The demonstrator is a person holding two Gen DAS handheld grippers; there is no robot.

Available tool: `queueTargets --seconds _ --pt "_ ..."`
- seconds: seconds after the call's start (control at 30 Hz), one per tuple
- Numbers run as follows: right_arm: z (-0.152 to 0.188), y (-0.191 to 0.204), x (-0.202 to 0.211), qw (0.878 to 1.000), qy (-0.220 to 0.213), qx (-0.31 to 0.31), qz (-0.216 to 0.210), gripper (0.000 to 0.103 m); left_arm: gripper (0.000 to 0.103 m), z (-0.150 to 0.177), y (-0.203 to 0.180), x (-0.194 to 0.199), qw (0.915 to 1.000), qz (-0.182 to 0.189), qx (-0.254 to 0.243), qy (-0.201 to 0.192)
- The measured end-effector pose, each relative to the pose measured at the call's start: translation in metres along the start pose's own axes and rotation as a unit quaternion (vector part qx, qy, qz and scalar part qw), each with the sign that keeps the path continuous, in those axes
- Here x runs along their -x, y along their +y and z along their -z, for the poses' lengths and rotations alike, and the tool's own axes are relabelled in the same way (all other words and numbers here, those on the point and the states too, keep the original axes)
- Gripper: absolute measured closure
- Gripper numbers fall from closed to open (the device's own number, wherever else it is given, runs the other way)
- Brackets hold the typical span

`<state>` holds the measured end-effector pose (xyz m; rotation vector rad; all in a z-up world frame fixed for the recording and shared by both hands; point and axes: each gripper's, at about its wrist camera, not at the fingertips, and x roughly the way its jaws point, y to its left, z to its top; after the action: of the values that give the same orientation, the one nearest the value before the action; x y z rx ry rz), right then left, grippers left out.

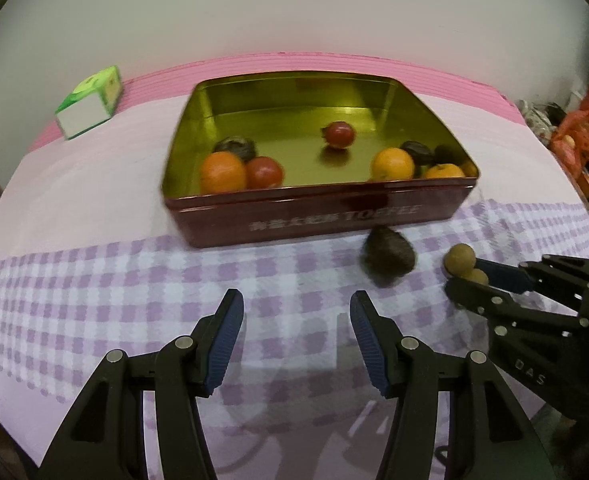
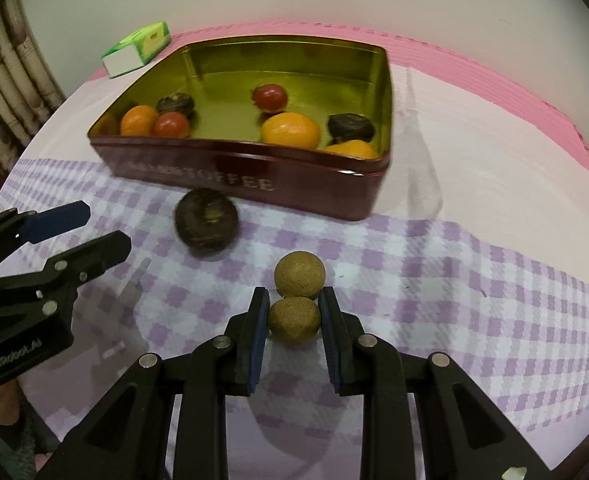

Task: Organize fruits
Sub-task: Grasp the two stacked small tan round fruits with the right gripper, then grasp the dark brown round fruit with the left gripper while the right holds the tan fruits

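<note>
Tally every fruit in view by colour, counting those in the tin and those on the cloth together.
Orange fruits: 3
Red fruits: 2
Dark brown fruits: 3
Tan round fruits: 2
Total: 10

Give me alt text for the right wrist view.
The right tongs grip one of two joined tan round fruits above a purple checked cloth. Beyond lie a dark fruit and a fruit-filled toffee tin.
</note>
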<state>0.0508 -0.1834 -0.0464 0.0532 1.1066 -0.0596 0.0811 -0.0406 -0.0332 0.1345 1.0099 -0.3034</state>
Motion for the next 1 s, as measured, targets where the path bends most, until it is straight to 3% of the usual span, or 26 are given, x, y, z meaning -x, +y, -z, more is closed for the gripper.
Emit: queueTargets --seconds 0.43,1.0 --pt "0.001 -0.047 0.003 0.999 -0.008 -0.036 0.002 0.079 0.046 -0.012 -0.039 -0.017 0.9988 0.041 -0.022 0.015" --pt "0.003 -0.052 0.004 0.999 -0.013 -0.046 -0.012 0.079 0.048 -0.030 -0.056 -0.042 0.9986 0.026 -0.030 0.035"
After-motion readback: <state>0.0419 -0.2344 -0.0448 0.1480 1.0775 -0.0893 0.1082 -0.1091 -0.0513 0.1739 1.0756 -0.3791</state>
